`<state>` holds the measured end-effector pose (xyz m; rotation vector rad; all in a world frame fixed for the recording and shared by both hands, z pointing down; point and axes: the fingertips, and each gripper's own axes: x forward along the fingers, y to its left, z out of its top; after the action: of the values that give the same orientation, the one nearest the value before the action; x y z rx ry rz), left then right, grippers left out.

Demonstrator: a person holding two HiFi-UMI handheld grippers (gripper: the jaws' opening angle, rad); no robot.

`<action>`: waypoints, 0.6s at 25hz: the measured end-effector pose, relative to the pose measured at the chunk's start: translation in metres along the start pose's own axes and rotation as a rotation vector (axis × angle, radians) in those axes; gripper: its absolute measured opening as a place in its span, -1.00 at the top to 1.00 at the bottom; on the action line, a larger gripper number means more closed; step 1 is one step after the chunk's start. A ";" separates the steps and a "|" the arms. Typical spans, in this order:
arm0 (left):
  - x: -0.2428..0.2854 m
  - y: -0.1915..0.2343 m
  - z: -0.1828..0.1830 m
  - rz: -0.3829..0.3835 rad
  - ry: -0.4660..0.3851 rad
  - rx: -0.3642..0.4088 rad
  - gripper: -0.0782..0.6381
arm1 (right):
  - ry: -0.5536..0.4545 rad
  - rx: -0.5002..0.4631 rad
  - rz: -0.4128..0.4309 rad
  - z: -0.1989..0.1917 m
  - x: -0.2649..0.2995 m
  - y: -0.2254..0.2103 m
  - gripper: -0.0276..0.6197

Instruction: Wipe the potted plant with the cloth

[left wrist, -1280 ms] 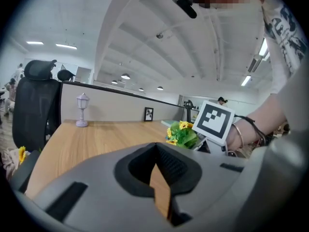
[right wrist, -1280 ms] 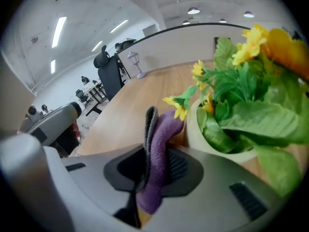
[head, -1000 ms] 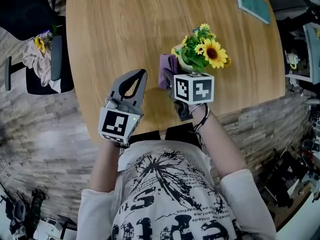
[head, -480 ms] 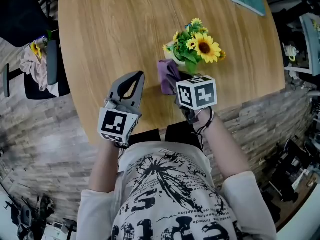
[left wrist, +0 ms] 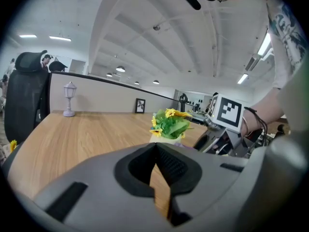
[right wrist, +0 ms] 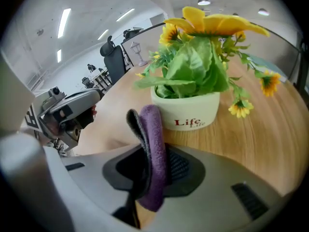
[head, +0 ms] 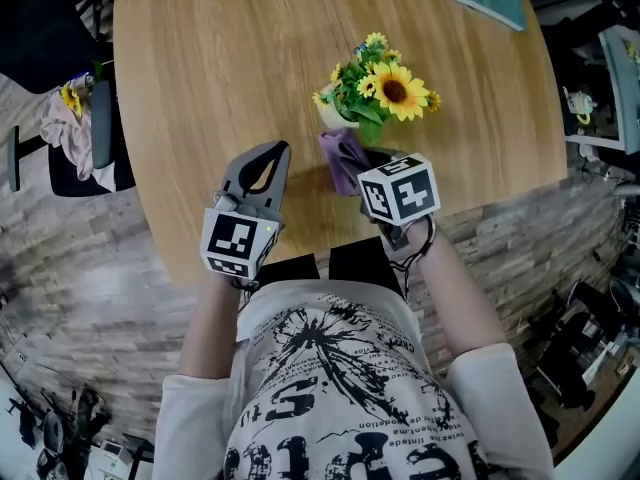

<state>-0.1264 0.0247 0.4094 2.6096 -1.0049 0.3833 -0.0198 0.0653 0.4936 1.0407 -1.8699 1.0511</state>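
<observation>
We note the table point(head: 220, 68): smooth, light-grained wood. Cloth point(right wrist: 153, 129): purple, napped, matt. Pot point(right wrist: 193, 108): cream, smooth, faintly satin.

Pot point(right wrist: 186, 111): "Life" in red on the pale front wall, at 6 o'clock below the leaves; a smaller red line under it seems to repeat the word.
Shirt point(head: 340, 388): large black lettering, too broken to read.
Left cube point(head: 238, 245), right cube point(head: 400, 190): black-and-white square codes, no letters.

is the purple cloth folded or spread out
Folded: the cloth stands doubled over in a narrow loop, pinched in the right gripper.
</observation>
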 end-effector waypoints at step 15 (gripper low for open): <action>0.033 -0.029 -0.003 0.042 0.025 -0.048 0.77 | 0.075 -0.149 -0.184 -0.011 -0.053 -0.110 0.62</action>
<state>-0.0835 0.0261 0.4184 2.5384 -1.0498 0.3962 0.1021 0.0539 0.4845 1.0486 -1.7277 0.8203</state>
